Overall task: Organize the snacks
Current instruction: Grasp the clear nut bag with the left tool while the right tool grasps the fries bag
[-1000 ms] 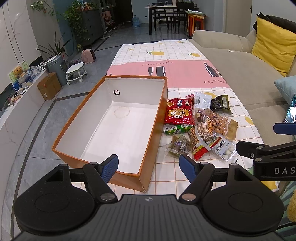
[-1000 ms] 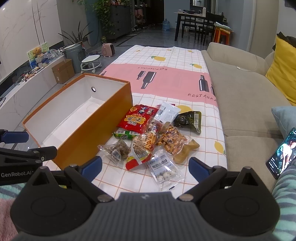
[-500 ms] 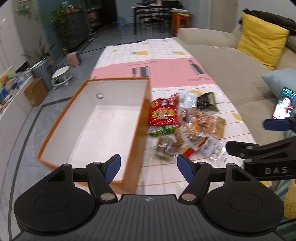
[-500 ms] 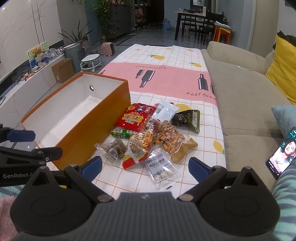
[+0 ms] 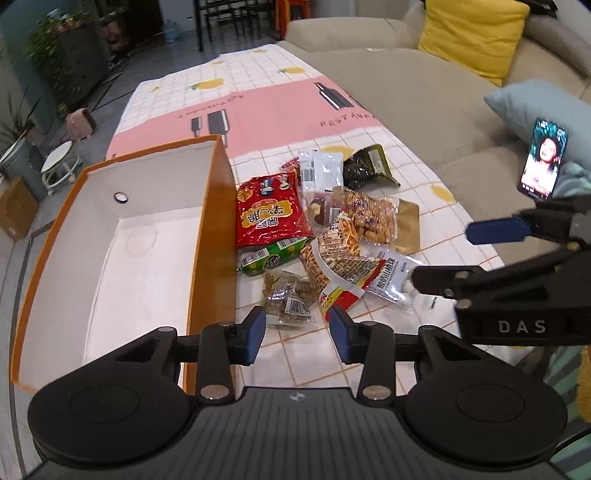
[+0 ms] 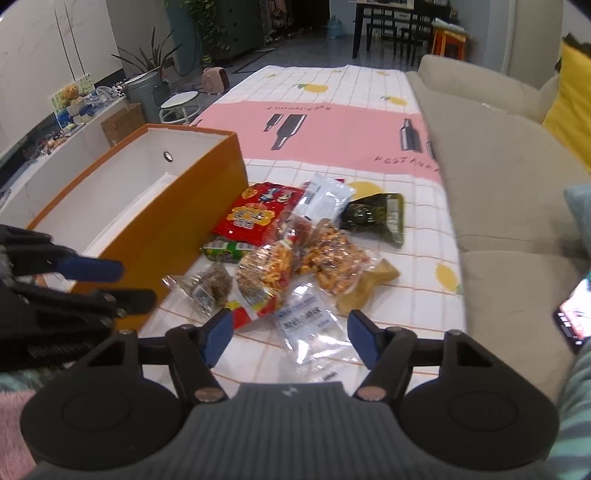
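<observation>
Both tools (image 5: 297, 334) (image 6: 291, 338) gape near box (image 5: 216, 236) edge.

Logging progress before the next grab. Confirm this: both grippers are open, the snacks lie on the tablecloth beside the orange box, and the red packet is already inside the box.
Not quite: the red packet lies outside the orange box, on the tablecloth with the other snacks, as the left wrist view shows. Everything else stands.

A beige sofa (image 5: 399, 96) lines the table's 3 o'clock side, with a yellow cushion (image 5: 476, 33) at 1 o'clock and a pale blue pillow (image 5: 532, 107) nearer. A dark dining table with chairs (image 6: 399, 22) stands at 12 o'clock. Potted plants (image 6: 147, 62), a white stool (image 6: 179, 107) and grey tiled floor (image 5: 14, 258) fill the 10 o'clock side.
</observation>
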The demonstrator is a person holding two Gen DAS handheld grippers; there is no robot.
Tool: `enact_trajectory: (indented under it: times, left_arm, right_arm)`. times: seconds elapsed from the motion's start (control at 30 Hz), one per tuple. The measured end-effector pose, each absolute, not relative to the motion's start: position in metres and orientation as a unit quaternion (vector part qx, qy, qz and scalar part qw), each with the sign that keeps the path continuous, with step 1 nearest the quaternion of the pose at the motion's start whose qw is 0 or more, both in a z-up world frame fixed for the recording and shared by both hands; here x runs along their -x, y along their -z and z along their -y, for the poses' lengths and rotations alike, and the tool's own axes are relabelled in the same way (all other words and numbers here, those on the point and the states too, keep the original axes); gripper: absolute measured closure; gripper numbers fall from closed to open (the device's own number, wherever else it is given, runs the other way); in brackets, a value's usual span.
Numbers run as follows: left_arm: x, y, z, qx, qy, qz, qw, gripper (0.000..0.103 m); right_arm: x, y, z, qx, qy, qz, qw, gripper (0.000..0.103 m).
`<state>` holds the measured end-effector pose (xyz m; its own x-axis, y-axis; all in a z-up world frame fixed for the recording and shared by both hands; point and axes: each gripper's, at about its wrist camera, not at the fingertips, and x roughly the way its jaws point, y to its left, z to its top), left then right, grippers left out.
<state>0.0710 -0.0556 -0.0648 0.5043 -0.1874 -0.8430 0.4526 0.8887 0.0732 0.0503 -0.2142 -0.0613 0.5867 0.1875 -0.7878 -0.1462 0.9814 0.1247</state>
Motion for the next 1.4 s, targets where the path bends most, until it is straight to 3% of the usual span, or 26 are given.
enact_trajectory:
  times: [0.37,0.5,0.63,0.67,0.73,0.77,0.9,1.0,1.17,1.3,1.4]
  left_arm:
    - [-0.092,0.077,0.048,-0.161,0.220,-0.460,0.845,0.060]
    - [-0.095,0.079,0.049,-0.171,0.230,-0.462,0.840,0.060]
    - [-0.098,0.086,0.054,-0.183,0.235,-0.466,0.833,0.060]
    - [-0.098,0.089,0.056,-0.188,0.235,-0.467,0.831,0.060]
    - [-0.099,0.093,0.059,-0.196,0.234,-0.469,0.828,0.060]
    - [-0.100,0.094,0.060,-0.199,0.234,-0.470,0.827,0.060]
    - [-0.105,0.099,0.067,-0.199,0.235,-0.472,0.826,0.059]
    - [-0.110,0.103,0.074,-0.206,0.230,-0.474,0.825,0.053]
    - [-0.120,0.120,0.093,-0.258,0.210,-0.497,0.801,0.052]
    - [-0.122,0.133,0.101,-0.296,0.201,-0.501,0.788,0.051]
    - [-0.122,0.141,0.107,-0.332,0.191,-0.493,0.781,0.051]
  right_arm:
    - [-0.105,0.096,0.201,-0.064,-0.126,-0.469,0.872,0.039]
    - [-0.119,0.108,0.197,-0.072,-0.136,-0.474,0.867,0.031]
    - [-0.131,0.122,0.197,-0.093,-0.138,-0.484,0.859,0.032]
    - [-0.134,0.125,0.198,-0.100,-0.140,-0.486,0.857,0.033]
    - [-0.136,0.129,0.199,-0.103,-0.141,-0.491,0.854,0.047]
    - [-0.137,0.131,0.199,-0.103,-0.141,-0.494,0.852,0.061]
    - [-0.135,0.133,0.208,-0.125,-0.142,-0.500,0.845,0.066]
    - [-0.132,0.130,0.212,-0.114,-0.139,-0.499,0.848,0.069]
    - [-0.127,0.130,0.226,-0.117,-0.138,-0.503,0.845,0.070]
    - [-0.126,0.133,0.231,-0.123,-0.136,-0.503,0.845,0.060]
    - [-0.130,0.136,0.228,-0.127,-0.144,-0.502,0.844,0.058]
